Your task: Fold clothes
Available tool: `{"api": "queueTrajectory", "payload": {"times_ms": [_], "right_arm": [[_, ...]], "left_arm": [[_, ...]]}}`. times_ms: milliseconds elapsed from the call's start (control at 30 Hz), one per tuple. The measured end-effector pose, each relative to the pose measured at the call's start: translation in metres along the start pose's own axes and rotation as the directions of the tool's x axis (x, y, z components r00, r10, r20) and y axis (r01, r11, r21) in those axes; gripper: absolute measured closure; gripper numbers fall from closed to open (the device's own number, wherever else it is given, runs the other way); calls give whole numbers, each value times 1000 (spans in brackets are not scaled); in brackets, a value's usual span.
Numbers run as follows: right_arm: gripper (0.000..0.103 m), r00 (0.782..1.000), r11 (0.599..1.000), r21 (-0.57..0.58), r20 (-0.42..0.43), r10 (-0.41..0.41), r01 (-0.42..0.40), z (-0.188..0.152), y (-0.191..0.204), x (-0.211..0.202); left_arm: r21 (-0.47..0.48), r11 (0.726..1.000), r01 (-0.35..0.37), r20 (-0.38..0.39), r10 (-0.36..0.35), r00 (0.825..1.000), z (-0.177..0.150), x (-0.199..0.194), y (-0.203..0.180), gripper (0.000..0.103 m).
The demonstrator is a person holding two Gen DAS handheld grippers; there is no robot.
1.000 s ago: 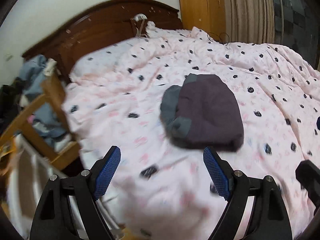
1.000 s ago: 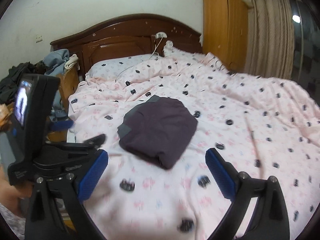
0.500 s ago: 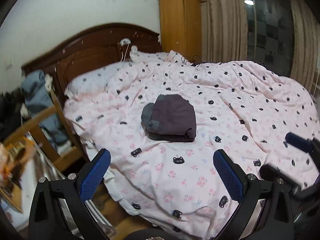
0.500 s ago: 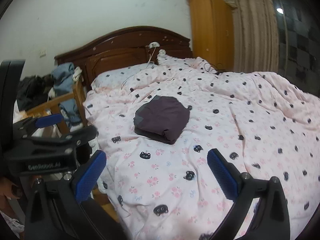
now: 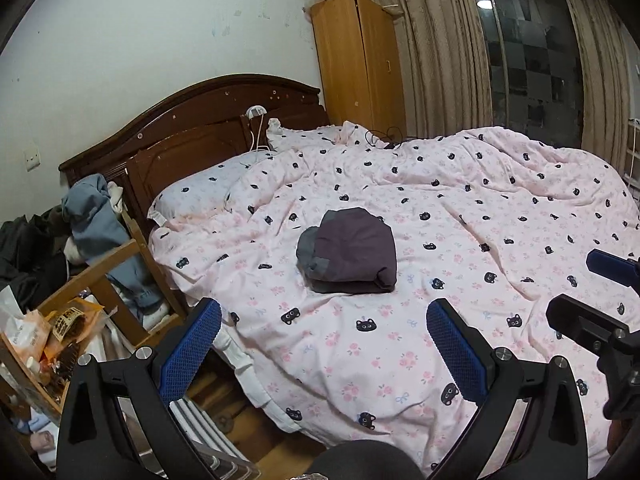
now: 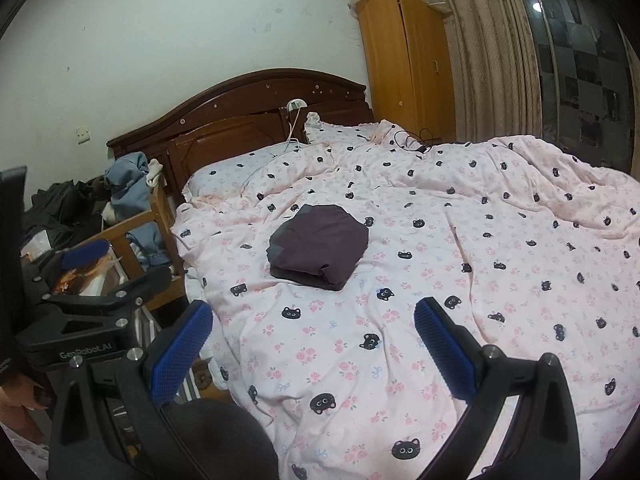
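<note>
A folded dark purple garment [image 5: 352, 252] [image 6: 320, 248] with a grey band lies flat on the pink cat-print quilt [image 5: 460, 208] [image 6: 460, 240]. My left gripper [image 5: 324, 312] hangs open just short of the garment, above the quilt's near edge, with nothing between its blue pads. My right gripper [image 6: 314, 308] is also open and empty, held back from the garment by about the same distance. Each gripper shows in the other's view: the right gripper [image 5: 592, 296] at the right edge, the left gripper [image 6: 120, 268] at the left, with a hand below it.
A dark wooden headboard [image 5: 192, 128] and pillow [image 5: 200, 196] stand at the far left of the bed. A wooden chair [image 5: 116, 264] draped with jeans and clutter stands beside the bed. A wardrobe [image 5: 356, 64], curtains [image 5: 440, 48] and cables [image 5: 384, 140] are behind.
Both grippers have drawn back and upward from the folded garment, which now looks smaller and farther. The left jaws have spread a little wider. The garment has stayed where it lay.
</note>
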State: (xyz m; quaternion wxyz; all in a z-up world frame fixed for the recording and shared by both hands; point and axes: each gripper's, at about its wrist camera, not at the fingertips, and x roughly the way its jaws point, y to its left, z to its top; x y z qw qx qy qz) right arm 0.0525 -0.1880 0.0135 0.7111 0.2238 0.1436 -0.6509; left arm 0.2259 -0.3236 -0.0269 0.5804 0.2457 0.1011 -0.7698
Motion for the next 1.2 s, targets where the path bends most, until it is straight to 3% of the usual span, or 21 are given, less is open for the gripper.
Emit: {"api": "queueTrajectory", "payload": {"times_ms": [1200], "right_arm": [[0, 999, 999, -20, 1, 33, -33, 3, 15, 2]], "left_arm": [[-27, 1000, -13, -4, 13, 1000, -2, -1, 12, 1]]}}
